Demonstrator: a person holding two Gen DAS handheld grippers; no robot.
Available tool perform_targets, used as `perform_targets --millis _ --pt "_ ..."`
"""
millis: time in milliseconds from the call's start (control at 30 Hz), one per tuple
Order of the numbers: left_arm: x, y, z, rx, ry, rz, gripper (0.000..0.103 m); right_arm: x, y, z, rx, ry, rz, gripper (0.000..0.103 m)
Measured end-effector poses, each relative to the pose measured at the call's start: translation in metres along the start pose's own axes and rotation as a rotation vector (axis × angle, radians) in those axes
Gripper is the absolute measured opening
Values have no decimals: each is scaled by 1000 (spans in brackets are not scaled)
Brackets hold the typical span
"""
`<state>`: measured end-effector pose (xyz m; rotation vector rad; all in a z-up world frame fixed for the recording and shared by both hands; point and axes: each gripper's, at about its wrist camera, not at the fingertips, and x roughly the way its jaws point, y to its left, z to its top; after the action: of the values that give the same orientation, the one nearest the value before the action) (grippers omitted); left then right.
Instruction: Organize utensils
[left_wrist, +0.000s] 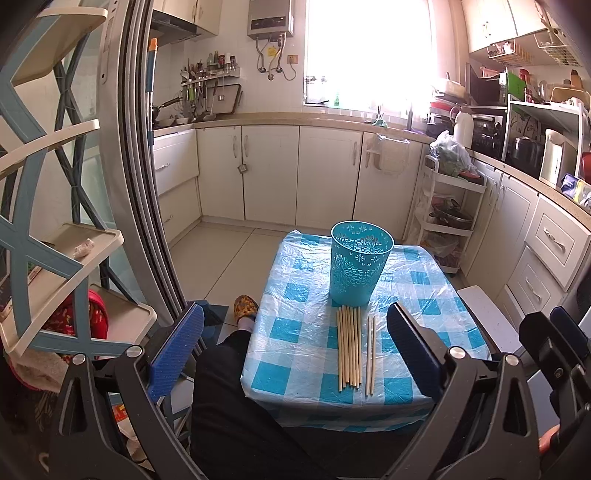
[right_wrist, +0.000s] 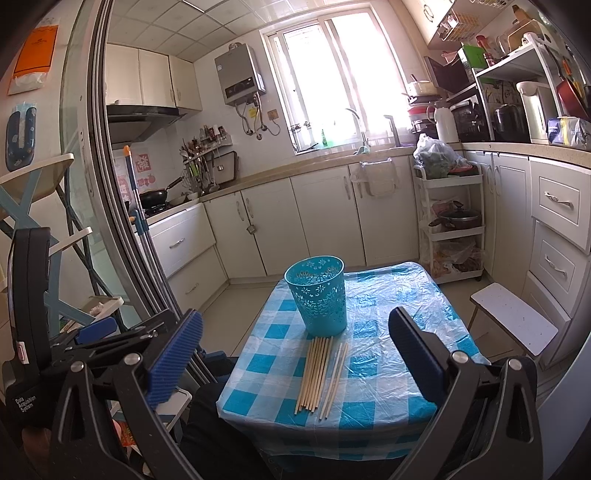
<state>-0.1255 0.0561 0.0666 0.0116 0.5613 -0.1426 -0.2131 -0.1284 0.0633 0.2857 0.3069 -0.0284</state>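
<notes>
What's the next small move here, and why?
Probably lower the right gripper toward the pair of paler chopsticks lying apart from the main chopstick bundle. Both grippers are open and hold nothing, every chopstick lies flat on the checked tablecloth, and the turquoise perforated holder stands upright just beyond their far ends, with nothing visible inside it.

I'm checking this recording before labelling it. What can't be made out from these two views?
- Inside of the blue basket: its floor is hidden by its own wall in both views.
- Exact chopstick count: the bundle of chopsticks lies packed too close together.
- Table legs: covered by the checked cloth.
- Person: only a leg and slipper show, left view.
</notes>
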Motion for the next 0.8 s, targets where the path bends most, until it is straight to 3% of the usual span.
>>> perform_targets --millis 100,267,367,533,600,633,700,767,800 --pt "3 1 0 -3 8 0 95 3 1 0 -9 24 -7 97" --pt "28 -2 -1 1 57 -7 95 35 -8 -5 -66 178 -63 97" --pt "60 -1 -3 5 120 -20 95 71 -22 -15 -77 335 -115 97" --pt "115 2 -15 5 238 -23 96 156 -52 -51 23 598 -102 97" --pt "136 5 -20 -8 276 -11 96 188 -62 -63 19 638 -95 84" --pt "142 5 -22 -11 284 -6 96 205 -67 -67 -14 635 -111 73" --pt "161 5 -25 -8 304 10 95 232 -80 -73 -90 608 -165 66" --pt "176 4 -27 -1 320 12 96 252 -85 -82 -104 637 -183 53" --pt "184 2 -29 3 330 10 96 260 -89 -86 -117 636 -204 51"
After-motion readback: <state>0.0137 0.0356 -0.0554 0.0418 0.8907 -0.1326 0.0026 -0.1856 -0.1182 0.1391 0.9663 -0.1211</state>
